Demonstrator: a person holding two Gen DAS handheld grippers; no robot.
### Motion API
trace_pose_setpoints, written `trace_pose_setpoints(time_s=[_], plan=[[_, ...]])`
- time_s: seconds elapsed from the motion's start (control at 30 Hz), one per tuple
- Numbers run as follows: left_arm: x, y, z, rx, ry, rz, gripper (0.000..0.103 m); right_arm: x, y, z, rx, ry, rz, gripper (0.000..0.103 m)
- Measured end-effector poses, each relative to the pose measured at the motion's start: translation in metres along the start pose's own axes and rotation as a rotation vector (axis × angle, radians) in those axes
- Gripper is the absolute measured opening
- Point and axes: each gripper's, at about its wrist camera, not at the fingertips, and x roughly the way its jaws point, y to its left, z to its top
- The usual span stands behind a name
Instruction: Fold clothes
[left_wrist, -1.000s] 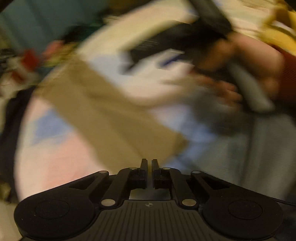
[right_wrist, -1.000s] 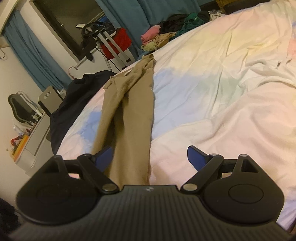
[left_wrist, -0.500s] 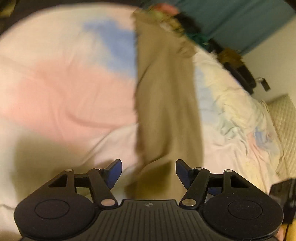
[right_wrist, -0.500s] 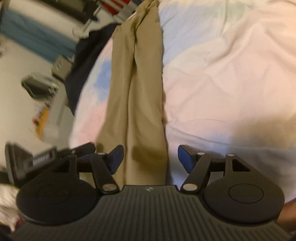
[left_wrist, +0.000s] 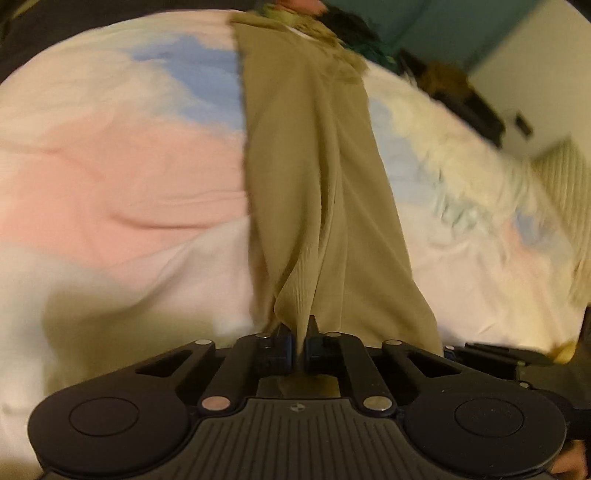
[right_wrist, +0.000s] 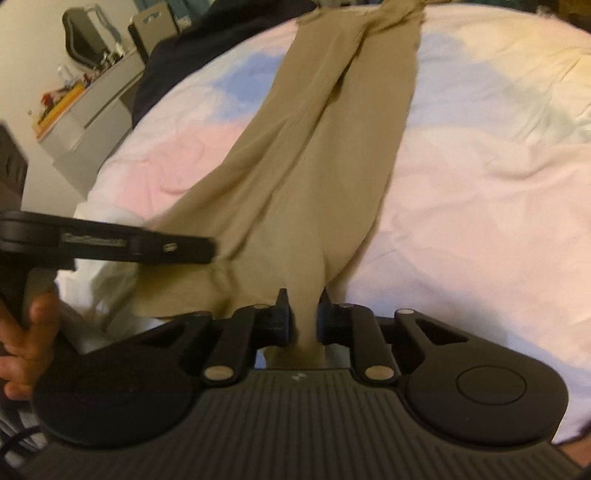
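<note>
Khaki trousers (left_wrist: 314, 177) lie lengthwise on the bed, legs side by side, running away from both grippers; they also show in the right wrist view (right_wrist: 325, 147). My left gripper (left_wrist: 299, 332) is shut on the near end of the trousers, with cloth bunched up between its fingers. My right gripper (right_wrist: 303, 306) is shut on the near end of the trousers too, a little to the right of the left one. The left gripper's body (right_wrist: 110, 243) and the hand holding it show at the left of the right wrist view.
The bed has a pastel pink, blue and white duvet (left_wrist: 110, 166), also in the right wrist view (right_wrist: 480, 184). A dark garment (right_wrist: 173, 62) lies at the bed's far left edge. A pile of clothes (left_wrist: 332, 14) sits beyond the trousers. A desk (right_wrist: 85, 107) stands left of the bed.
Both grippers were open over the near end of the trousers half a second ago. Now both have closed on the cloth and pinch it.
</note>
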Motion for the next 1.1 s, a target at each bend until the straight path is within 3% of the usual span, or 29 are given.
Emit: trace_pose_setpoints(time_s=[0.13, 0.3, 0.37, 0.43, 0.6, 0.7, 0.77, 0.83, 1.1], plan=[[-0.024, 0.017, -0.005, -0.118, -0.041, -0.068, 0.005, -0.025, -0.016, -0.002, 0.068, -0.051, 0.008, 0.015], [-0.014, 0.019, 0.0, -0.139, -0.004, -0.025, 0.01, -0.028, -0.033, -0.007, 0.188, -0.07, 0.024, 0.015], [-0.009, 0.022, -0.001, -0.156, 0.024, -0.01, 0.025, -0.023, -0.037, -0.008, 0.221, -0.066, 0.031, 0.015], [0.002, 0.022, -0.001, -0.159, 0.064, -0.012, 0.052, -0.02, -0.037, -0.008, 0.229, -0.06, 0.032, 0.015], [0.022, 0.018, -0.002, -0.139, 0.13, 0.013, 0.069, -0.018, -0.031, -0.011, 0.208, -0.053, 0.005, 0.015], [0.026, 0.014, -0.002, -0.11, 0.138, 0.011, 0.069, -0.021, -0.036, -0.013, 0.205, -0.062, 0.002, 0.015], [0.021, 0.01, -0.007, -0.099, 0.146, -0.061, 0.068, -0.021, -0.037, -0.013, 0.219, -0.07, 0.003, 0.015], [0.017, 0.006, -0.012, -0.084, 0.153, -0.123, 0.06, -0.023, -0.04, -0.016, 0.232, -0.08, 0.011, 0.015], [0.018, -0.002, -0.017, -0.047, 0.165, -0.093, 0.057, -0.027, -0.043, -0.018, 0.234, -0.097, 0.024, 0.015]])
